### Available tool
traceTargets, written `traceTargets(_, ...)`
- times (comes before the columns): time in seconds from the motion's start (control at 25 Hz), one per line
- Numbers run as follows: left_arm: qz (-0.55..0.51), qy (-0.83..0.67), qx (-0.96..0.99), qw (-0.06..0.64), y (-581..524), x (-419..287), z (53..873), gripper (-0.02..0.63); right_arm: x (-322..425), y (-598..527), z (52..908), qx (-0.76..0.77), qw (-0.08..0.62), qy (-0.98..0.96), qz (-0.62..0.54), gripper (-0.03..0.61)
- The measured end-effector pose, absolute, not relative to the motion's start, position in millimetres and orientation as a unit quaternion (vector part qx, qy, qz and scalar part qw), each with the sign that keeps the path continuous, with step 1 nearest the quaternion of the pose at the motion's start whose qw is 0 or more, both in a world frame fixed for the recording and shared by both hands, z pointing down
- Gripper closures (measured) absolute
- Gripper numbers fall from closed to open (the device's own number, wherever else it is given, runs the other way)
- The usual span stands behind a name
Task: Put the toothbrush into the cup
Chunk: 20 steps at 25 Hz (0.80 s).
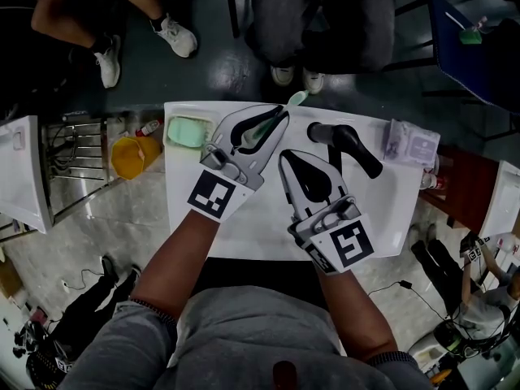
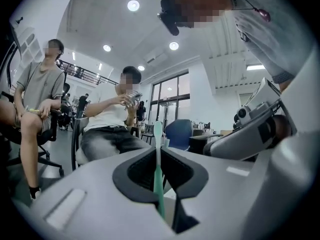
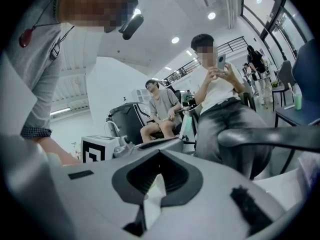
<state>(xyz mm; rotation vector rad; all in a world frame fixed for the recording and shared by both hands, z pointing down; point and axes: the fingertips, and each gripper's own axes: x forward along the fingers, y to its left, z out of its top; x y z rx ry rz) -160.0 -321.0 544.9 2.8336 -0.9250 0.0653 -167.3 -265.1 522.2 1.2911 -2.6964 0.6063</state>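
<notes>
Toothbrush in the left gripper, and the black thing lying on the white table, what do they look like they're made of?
The mint-green toothbrush looks like smooth moulded plastic: one even colour, slim straight handle. The black handled appliance seems matte hard plastic, dull with a paler highlight at its barrel end; a rubber coating can't be ruled out.

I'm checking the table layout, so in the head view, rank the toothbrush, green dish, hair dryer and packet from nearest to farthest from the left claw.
1. The toothbrush, gripped in the left claw, head poking past its tip.
2. The green dish on its left and the hair dryer on its right: too close to call.
3. The packet, farthest out on the right.
</notes>
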Motion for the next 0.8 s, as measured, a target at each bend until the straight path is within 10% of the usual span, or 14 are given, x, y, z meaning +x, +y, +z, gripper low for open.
traceTargets(0.8,0.048,-0.314,0.947,0.053,-317.0,-159.6,547.0,0.560,-164.9,-262.4,523.5,0.421,0.034,-0.882,0.210,0.565)
